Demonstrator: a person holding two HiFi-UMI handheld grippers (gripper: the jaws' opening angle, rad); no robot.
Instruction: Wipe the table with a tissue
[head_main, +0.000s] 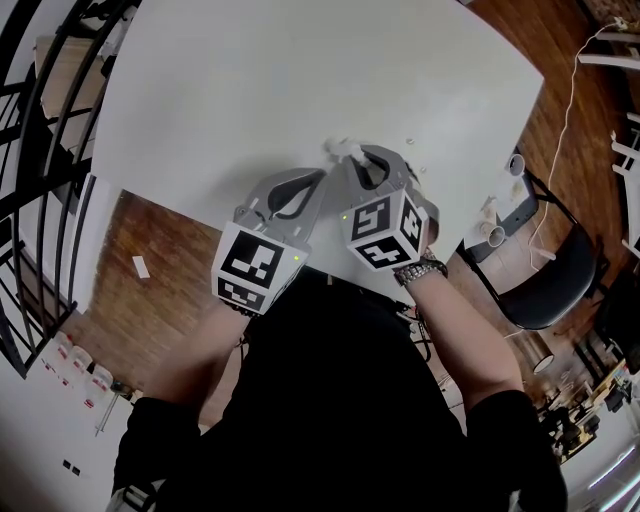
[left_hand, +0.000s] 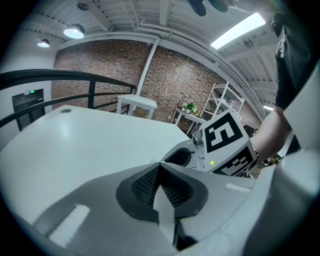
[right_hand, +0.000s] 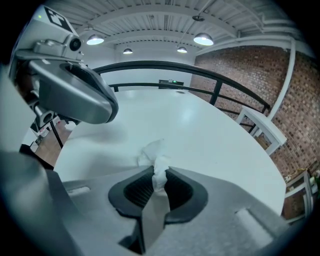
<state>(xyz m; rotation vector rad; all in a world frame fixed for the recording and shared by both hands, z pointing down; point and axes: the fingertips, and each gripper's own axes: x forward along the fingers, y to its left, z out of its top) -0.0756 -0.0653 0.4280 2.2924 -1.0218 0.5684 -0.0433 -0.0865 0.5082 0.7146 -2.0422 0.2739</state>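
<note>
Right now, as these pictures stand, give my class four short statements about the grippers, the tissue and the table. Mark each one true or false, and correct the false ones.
1. The right gripper is shut on the tissue. True.
2. The left gripper holds a second tissue. False: its jaws are together with nothing between them.
3. The tissue sticks out past the right gripper's jaws, over the table. True.
4. The table top is dark wood. False: the table is white. The wood is the floor beside it.
</note>
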